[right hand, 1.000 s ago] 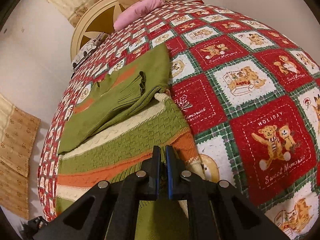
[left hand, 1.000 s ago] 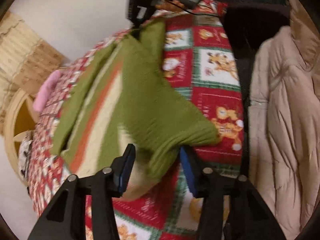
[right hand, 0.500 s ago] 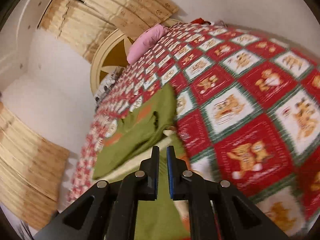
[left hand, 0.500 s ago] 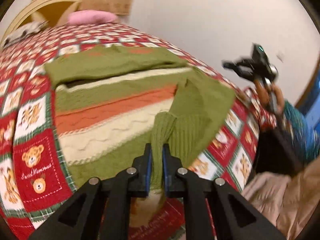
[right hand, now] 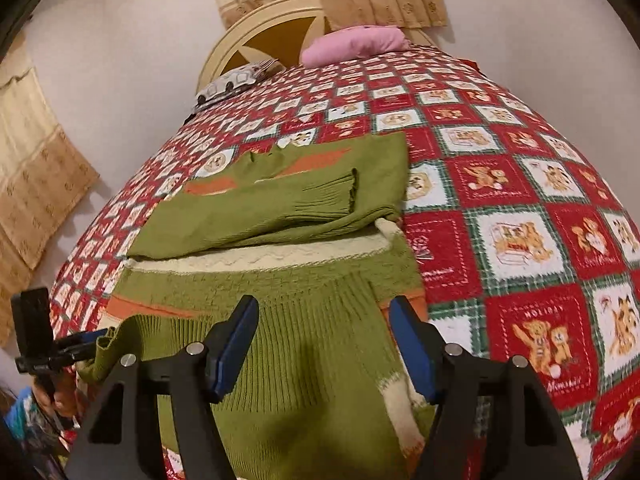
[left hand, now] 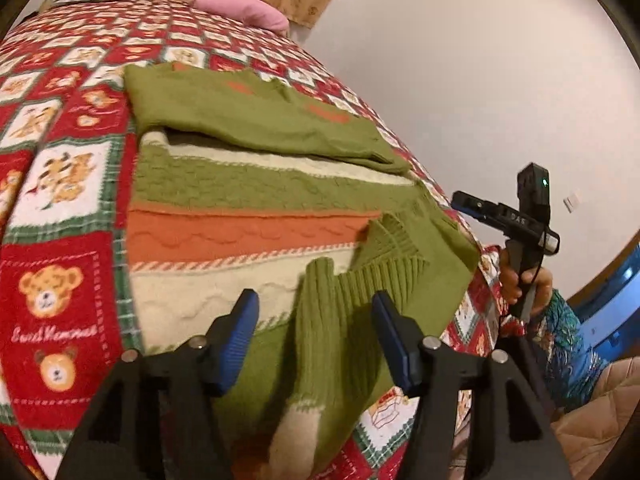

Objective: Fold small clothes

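The bed (right hand: 500, 184), under a red-and-green bear-print quilt, carries one garment: a knitted sweater (left hand: 248, 208) in green, orange and cream bands. It lies near the foot edge of the bed, well away from the pink pillow (right hand: 356, 44) at the headboard end. Its far part is already folded over on itself, one ribbed cuff (right hand: 336, 196) resting on top.

The knit looks thick and soft — light enough for one hand, but limp, so any lifted part will likely sag and drag the layers beneath it. The wool should grip the pads well; slipping is a small risk, stretching the rib a larger one.

The second sleeve (left hand: 320, 320) lies across the near end of the body, its ribbed end bunched and upright between the left gripper (left hand: 316, 340). Those fingers are spreading and no pad presses on the cloth. The right gripper (right hand: 324, 344) hangs over the ribbed hem (right hand: 316, 320) at the near edge, its fingers likewise opening, knit below them but not pinched.

Best holds, by my judgement: the two corners of the ribbed hem, where the cloth is doubled and firm — not the loose mid-panel.
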Demonstrator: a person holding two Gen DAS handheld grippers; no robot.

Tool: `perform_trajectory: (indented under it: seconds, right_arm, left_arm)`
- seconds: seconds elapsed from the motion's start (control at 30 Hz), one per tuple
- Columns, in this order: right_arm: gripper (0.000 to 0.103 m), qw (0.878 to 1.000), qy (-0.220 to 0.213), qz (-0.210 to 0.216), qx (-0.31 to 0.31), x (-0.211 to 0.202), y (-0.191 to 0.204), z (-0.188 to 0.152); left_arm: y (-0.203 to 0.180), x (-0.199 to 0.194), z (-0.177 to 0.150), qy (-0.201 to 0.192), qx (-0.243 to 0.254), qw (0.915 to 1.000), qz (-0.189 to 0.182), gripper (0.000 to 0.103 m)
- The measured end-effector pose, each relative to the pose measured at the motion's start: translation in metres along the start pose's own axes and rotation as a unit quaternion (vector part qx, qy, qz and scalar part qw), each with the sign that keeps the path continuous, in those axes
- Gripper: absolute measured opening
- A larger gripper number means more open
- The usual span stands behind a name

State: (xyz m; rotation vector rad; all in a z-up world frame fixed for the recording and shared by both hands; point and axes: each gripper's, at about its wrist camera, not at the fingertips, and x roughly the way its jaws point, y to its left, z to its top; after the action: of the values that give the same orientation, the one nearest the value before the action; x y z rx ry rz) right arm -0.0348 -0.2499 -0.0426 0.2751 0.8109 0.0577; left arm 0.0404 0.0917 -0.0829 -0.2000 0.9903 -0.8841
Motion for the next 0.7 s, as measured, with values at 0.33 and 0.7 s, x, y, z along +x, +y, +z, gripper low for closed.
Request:
perform_trajectory:
  seconds: [0.33, 0.7]
  right_arm:
    - [0.068, 0.998, 0.022, -0.037, -0.037, 0.012, 0.000, -0.001]
    - [0.024, 0.980, 0.056, -0.099, -0.165, 0.050, 0.035, -0.005]
  left_arm:
    - [-0.029, 0.013, -0.009, 0.035, 0.079, 0.9961, 0.018, 0.026]
    - [-0.010, -0.009, 0.000, -0.018, -0.003, 0.9996, 0.020, 0.007]
